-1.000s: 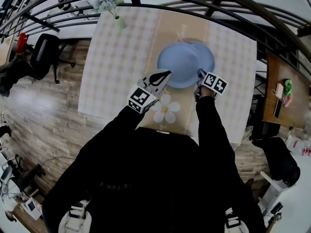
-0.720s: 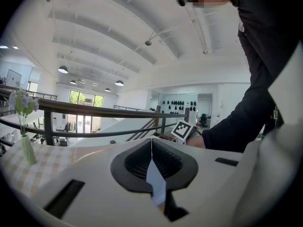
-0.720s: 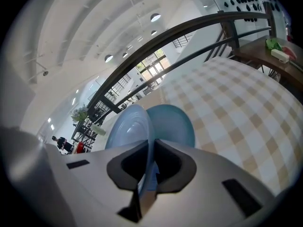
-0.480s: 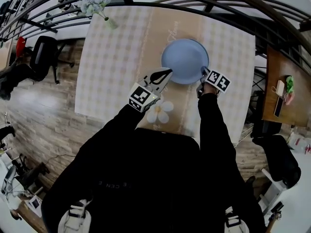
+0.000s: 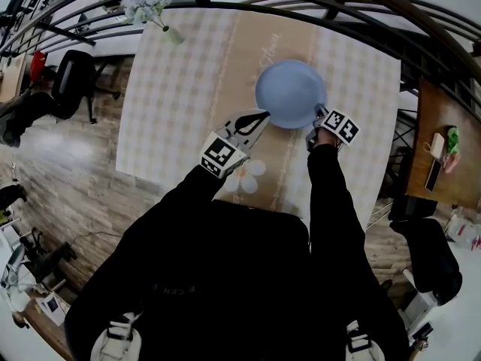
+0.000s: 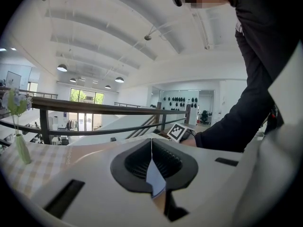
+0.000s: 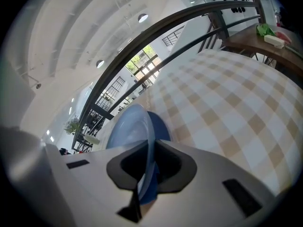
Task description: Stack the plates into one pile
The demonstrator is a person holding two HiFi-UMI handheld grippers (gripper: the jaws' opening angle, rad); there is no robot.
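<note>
1. Well, we see a big table (image 5: 173,89) with a checked cloth. A railing (image 6: 104,109) runs behind its far edge.
2. A tan runner (image 5: 252,51) lies down the middle of the cloth. It has a white flower print (image 5: 252,170) near our end.
3. The blue plates (image 5: 289,92) sit on the runner, near the middle of the table. From above they look like one round pile. In the right gripper view, a darker blue edge shows right against the pale top plate.
4. Our right gripper (image 5: 319,114) is at the right side of the plates. Its jaws pinch the rim of the pale top plate.
5. Our left gripper (image 5: 262,114) is just beside the left edge of the plates. Its jaws are pressed together and hold nothing.
6. A small vase (image 5: 173,34) of flowers stands at the far left corner.
</note>
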